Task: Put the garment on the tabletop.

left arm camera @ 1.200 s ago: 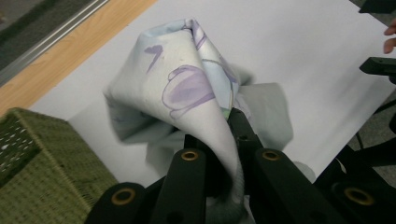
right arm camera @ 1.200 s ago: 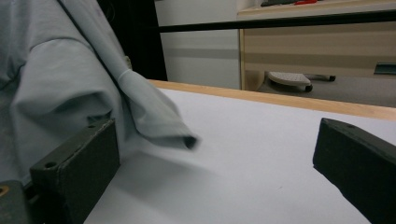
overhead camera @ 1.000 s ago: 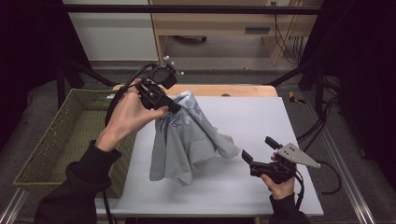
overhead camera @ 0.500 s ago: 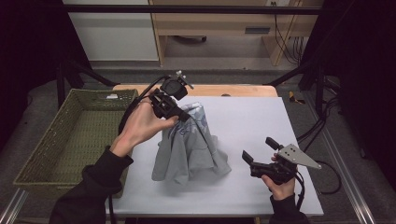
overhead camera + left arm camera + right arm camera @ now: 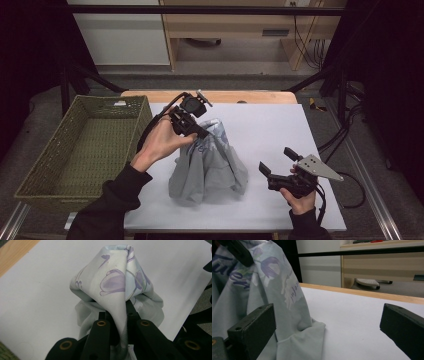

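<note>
Far left, a woven green basket (image 5: 82,145) sits beside the counter (image 5: 270,125), against its left edge; a small white scrap lies at its far rim, too small to identify. Next over, the left hand (image 5: 160,145) comes up from a dark sleeve and carries the left tool (image 5: 202,134), raised above the white counter top. That tool is clenched on a pale grey-blue garment (image 5: 210,165): in the left gripper view a fold of the cloth (image 5: 117,290) is pinched between the two black jaws and bulges up past their tips, showing a purple flower print. The garment hangs from that pinch in a cone, its lower part pooled on the counter near the middle, front half. Purple lettering shows on the cloth in the right gripper view (image 5: 262,290), not legible in full. Right of the garment, the right tool (image 5: 279,161) is held low over the counter by the right hand (image 5: 299,197), grey three-cornered plate on top. Its jaws stand wide apart, released, nothing between them; the left jaw sits just beside the garment's lower fold, contact not clear. A wooden strip edges the counter's far side.
</note>
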Demonstrator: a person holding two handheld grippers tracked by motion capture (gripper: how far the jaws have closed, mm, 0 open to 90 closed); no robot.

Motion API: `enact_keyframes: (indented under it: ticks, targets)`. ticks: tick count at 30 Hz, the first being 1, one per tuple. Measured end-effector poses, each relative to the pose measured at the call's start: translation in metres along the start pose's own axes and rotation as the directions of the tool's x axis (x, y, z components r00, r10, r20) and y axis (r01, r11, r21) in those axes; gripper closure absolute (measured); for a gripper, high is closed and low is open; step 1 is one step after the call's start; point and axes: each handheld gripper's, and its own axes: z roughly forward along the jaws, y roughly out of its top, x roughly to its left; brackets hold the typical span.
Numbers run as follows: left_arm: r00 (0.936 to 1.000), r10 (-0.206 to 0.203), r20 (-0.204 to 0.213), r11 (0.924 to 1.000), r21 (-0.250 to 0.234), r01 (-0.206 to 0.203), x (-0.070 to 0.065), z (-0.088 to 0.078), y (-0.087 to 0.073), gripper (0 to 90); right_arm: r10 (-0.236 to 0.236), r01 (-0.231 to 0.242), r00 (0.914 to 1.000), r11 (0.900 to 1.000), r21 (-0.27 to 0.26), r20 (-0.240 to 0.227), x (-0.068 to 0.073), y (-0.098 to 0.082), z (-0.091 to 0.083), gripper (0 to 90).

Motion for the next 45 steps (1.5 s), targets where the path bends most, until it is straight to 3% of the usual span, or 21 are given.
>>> enact_keyframes:
  ticks: [3,6,16,29,35,38,39,41,45]
  targets:
    - [1.0000,0.001,0.009,1.0000,0.007,-0.001,0.003,0.009,-0.002,84.9,-0.007,0.007,1.0000,1.000,0.008,-0.001,0.000,0.000,0.000,0.8]
    - [0.9996,-0.024,0.018,0.9997,-0.008,0.024,0.003,0.018,-0.005,84.8,0.001,-0.001,1.0000,1.000,0.005,0.000,0.000,0.000,0.000,0.8]
    - [0.9987,-0.012,0.049,0.9991,-0.040,0.014,0.001,0.045,-0.015,84.5,-0.005,0.005,1.0000,1.000,0.000,0.003,0.001,0.001,-0.001,0.8]
    - [0.9945,-0.032,0.100,0.9979,-0.053,0.038,0.001,0.092,-0.039,83.7,-0.004,0.004,1.0000,1.000,0.011,0.007,0.000,0.000,0.000,0.8]
    - [0.9928,-0.034,0.115,0.9974,-0.059,0.041,0.001,0.102,-0.046,81.8,-0.004,0.004,1.0000,1.000,0.016,0.005,0.000,-0.002,0.002,0.8]
    - [0.9935,-0.036,0.108,0.9948,-0.091,0.046,-0.001,0.097,-0.045,71.1,-0.009,0.009,1.0000,1.000,0.020,0.002,0.000,-0.002,0.002,0.8]
    - [0.9943,-0.034,0.101,0.9939,-0.101,0.044,-0.001,0.095,-0.045,62.3,-0.010,0.010,1.0000,1.000,0.020,0.001,0.001,-0.003,0.003,0.8]
    - [0.9968,-0.034,0.072,0.9895,-0.138,0.044,-0.002,0.089,-0.044,47.7,-0.007,0.007,1.0000,1.000,0.019,0.003,0.001,-0.003,0.004,0.8]
    - [0.9988,-0.036,0.033,0.9760,-0.214,0.042,-0.005,0.073,-0.044,27.5,-0.004,0.004,1.0000,1.000,0.020,0.004,0.002,-0.002,0.004,0.7]
